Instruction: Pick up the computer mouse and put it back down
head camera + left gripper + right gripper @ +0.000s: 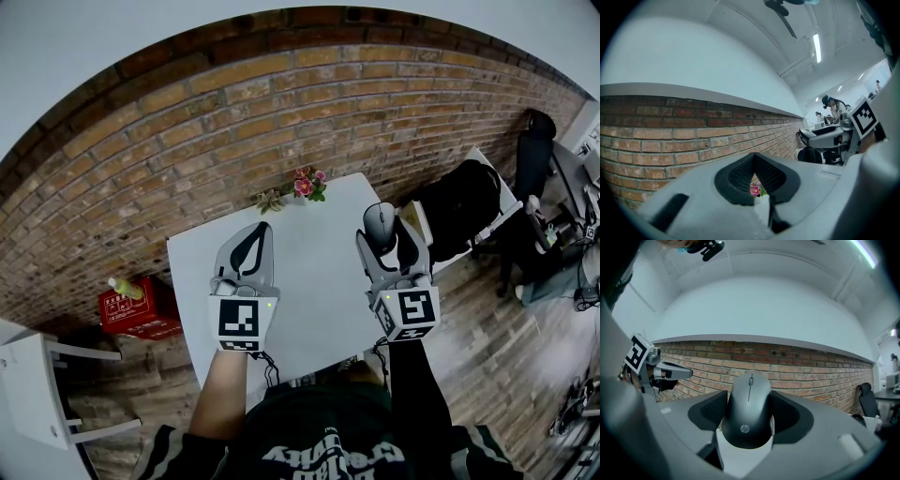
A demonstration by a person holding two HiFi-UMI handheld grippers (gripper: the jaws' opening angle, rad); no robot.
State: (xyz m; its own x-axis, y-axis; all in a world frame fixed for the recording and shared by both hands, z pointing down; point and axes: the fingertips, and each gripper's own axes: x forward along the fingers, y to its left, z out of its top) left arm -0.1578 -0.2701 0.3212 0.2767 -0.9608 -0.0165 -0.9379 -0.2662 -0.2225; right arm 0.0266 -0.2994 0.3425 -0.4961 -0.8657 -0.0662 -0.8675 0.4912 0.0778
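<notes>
Your right gripper (749, 405) is clamped on the computer mouse (746, 425) at centre frame. Pick-up appears done; set-down on the table (309, 281) remains. Your left gripper (258, 231) is closed and empty.

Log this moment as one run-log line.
right claw: shut on computer mouse | left claw: shut, empty, over white table | phase: mouse in grip

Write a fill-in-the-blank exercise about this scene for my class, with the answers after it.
The right gripper holds the computer mouse, while the left gripper holds ____.
The table is ____ in colour.
Behind the flowers stands a wall made of ____.
Answers: nothing; white; brick.
</notes>
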